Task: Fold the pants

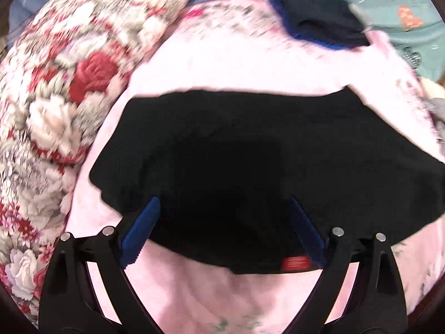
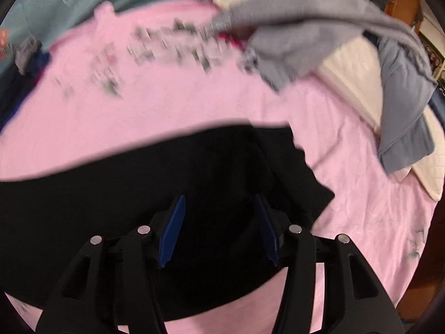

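Black pants (image 1: 250,144) lie folded on a pink sheet (image 1: 222,64), with a small red label (image 1: 294,264) at their near edge. My left gripper (image 1: 224,199) hangs over the near part of the pants, its blue pads (image 1: 141,228) spread wide and nothing pinched between them. In the right wrist view the same black pants (image 2: 139,183) stretch from the left edge to a ragged right end. My right gripper (image 2: 219,196) stands open above that end, with the blue pads (image 2: 172,231) apart and only the flat cloth below them.
A red and white floral quilt (image 1: 55,83) is bunched at the left. A dark folded garment with blue trim (image 1: 319,19) lies at the far edge, by a teal sheet (image 1: 403,0). A grey garment (image 2: 306,36), a blue-grey garment (image 2: 403,97) and a cream pad (image 2: 353,78) lie far right.
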Demonstrator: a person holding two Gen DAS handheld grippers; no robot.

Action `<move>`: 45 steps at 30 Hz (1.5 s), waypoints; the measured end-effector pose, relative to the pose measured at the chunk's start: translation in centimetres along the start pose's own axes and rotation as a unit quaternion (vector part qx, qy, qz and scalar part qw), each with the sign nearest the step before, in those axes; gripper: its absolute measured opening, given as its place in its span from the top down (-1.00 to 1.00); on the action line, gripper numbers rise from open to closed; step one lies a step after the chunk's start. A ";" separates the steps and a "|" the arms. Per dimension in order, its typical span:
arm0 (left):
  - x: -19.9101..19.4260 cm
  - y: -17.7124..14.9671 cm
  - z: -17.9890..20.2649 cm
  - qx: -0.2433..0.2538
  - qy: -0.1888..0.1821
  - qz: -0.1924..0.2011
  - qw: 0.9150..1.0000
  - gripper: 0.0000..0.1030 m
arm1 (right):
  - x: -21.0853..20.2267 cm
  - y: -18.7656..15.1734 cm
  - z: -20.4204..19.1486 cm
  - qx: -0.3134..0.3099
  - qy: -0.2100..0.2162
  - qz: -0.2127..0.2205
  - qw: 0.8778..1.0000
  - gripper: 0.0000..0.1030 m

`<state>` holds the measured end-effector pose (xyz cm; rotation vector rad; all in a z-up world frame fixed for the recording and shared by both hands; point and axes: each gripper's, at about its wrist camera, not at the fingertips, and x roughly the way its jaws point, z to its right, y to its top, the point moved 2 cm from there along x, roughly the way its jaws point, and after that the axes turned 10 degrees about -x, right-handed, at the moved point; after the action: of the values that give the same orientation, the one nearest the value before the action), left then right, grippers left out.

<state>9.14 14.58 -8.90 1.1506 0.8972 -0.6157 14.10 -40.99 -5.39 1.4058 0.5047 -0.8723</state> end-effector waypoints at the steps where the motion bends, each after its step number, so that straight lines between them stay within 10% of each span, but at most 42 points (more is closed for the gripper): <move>1: 0.0 0.0 0.4 0.006 -0.009 0.002 1.000 -0.83 | 0.0 0.0 0.0 0.000 0.000 0.000 1.000 -0.04; 7: 2.7 -0.7 3.5 0.041 -0.041 -0.034 0.998 -0.83 | -2.2 3.7 -17.7 -0.147 0.210 0.047 0.965 -0.16; 15: 3.1 -2.3 2.3 0.057 -0.060 -0.041 0.996 -0.84 | 1.3 6.0 -37.5 -0.268 0.287 0.003 0.920 -0.16; 18: 3.3 -2.0 1.5 0.048 -0.083 -0.051 0.994 -0.84 | 3.0 5.3 -40.2 -0.295 0.294 -0.031 0.908 0.88; 29: 2.8 -2.1 1.5 0.061 -0.083 -0.052 0.993 -0.84 | 4.7 7.2 -37.8 -0.239 0.259 -0.007 0.936 0.99; 31: 2.1 -2.1 1.3 0.059 -0.084 -0.045 0.994 -0.84 | 2.9 7.6 -34.6 -0.193 0.278 0.020 0.941 0.49; 33: 1.3 -1.6 1.1 0.058 -0.084 -0.027 0.994 -0.84 | 0.9 7.2 -31.8 -0.175 0.303 0.034 0.936 0.08; 38: 1.4 0.8 -2.3 0.006 -0.013 0.010 1.000 -0.84 | 0.6 2.0 -29.4 -0.225 0.359 -0.073 0.903 0.08; 45: 1.7 1.2 -5.5 -0.043 0.073 0.004 0.996 -0.84 | 0.8 -1.6 -14.8 -0.053 0.121 -0.055 0.990 0.01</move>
<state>9.46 20.22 -10.55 1.1315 1.0338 -0.4855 16.07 -26.71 -9.02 1.4021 0.8088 -0.7546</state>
